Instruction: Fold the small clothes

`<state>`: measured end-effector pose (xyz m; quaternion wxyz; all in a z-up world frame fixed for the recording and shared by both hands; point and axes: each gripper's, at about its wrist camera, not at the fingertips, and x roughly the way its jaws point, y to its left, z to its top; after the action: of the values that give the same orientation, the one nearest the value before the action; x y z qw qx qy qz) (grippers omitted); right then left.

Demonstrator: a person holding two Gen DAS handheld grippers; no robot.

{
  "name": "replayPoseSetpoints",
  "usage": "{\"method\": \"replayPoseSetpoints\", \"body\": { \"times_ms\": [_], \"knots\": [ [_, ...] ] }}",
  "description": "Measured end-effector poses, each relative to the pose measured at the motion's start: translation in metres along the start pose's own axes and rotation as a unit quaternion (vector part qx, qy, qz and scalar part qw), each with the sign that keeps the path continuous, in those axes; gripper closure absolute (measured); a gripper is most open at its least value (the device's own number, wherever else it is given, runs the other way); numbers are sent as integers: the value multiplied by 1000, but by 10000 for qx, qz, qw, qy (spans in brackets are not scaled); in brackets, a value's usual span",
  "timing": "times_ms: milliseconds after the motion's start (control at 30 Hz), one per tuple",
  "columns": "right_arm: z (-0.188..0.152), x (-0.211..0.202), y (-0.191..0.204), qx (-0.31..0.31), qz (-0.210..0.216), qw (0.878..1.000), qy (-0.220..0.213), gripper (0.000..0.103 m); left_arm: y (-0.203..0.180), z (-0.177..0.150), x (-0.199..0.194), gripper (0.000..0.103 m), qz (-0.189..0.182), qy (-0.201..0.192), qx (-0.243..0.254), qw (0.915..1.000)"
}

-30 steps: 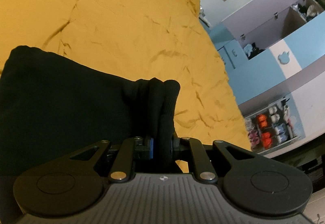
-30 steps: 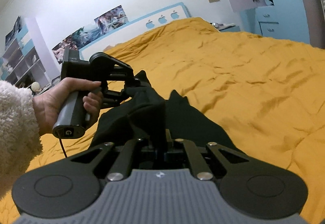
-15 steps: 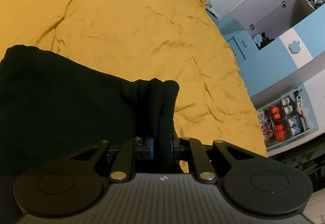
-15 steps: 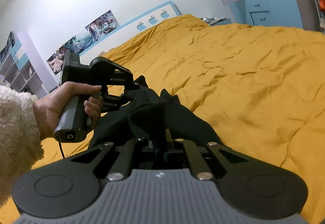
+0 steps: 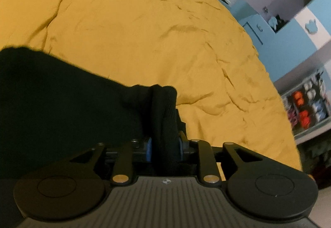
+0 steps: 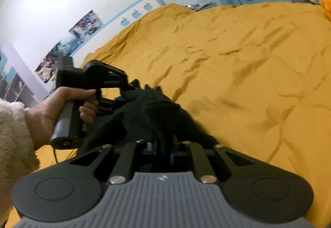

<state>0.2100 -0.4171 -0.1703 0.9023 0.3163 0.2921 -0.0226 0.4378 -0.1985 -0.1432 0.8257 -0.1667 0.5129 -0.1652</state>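
Two grippers, left gripper [image 5: 164, 145] and right gripper [image 6: 163, 149], have just been loosening; bunched black knit garment [image 5: 62, 103] still sits between our jaws, seemingly for laying onto the mustard quilted bedspread [image 5: 144, 31].

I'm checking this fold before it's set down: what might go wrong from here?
Both grippers' jaws have just been opening with the black garment bunched between them. The left gripper may let its thick wad spring apart. The right gripper may drop its corner unevenly. The wrinkled yellow bedspread could skew the fold.
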Motion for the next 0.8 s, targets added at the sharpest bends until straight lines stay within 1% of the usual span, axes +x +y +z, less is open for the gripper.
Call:
{"method": "replayPoseSetpoints", "body": {
  "times_ms": [67, 133, 267, 367, 467, 533, 567, 633, 700, 733, 767, 800],
  "knots": [
    [1, 1, -4, 85, 2, 10000, 35, 96, -7, -1, 2, 72, 109, -13, 213, 9997],
    [1, -1, -5, 67, -39, 10000, 21, 96, -12, 0, 2, 71, 145, -84, 310, 9994],
    [0, -6, -7, 26, -91, 10000, 24, 95, -18, 9, -11, 71, 12, -284, 397, 9988],
    [2, -12, -13, 180, -126, 9998, 39, 95, -24, 13, -31, 71, 11, -463, 578, 9973],
    [5, -18, -17, 208, -61, 9998, 55, 94, -21, 5, -65, 71, -80, -674, 870, 9939],
    [6, -17, -18, 195, -17, 9998, 72, 92, -14, -7, -89, 71, -157, -731, 1027, 9919],
    [5, -16, -19, 225, -7, 9997, 82, 91, -9, -15, -103, 71, -201, -715, 1082, 9913],
    [3, -16, -17, 194, 8, 9998, 58, 87, 3, -36, -129, 71, -321, -659, 1094, 9913],
    [2, -16, -13, 147, -42, 9999, 24, 86, 17, -65, -157, 71, -528, -594, 1024, 9916],
    [2, -15, -10, 132, -48, 9999, 17, 83, 24, -84, -172, 71, -648, -578, 1037, 9908],
    [2, -14, -9, 108, -80, 9999, 27, 83, 28, -100, -183, 71, -693, -570, 1078, 9901],
    [3, -14, -6, 65, -181, 9998, 27, 93, 32, -115, -191, 71, -712, -546, 1121, 9896]
  ]
}}
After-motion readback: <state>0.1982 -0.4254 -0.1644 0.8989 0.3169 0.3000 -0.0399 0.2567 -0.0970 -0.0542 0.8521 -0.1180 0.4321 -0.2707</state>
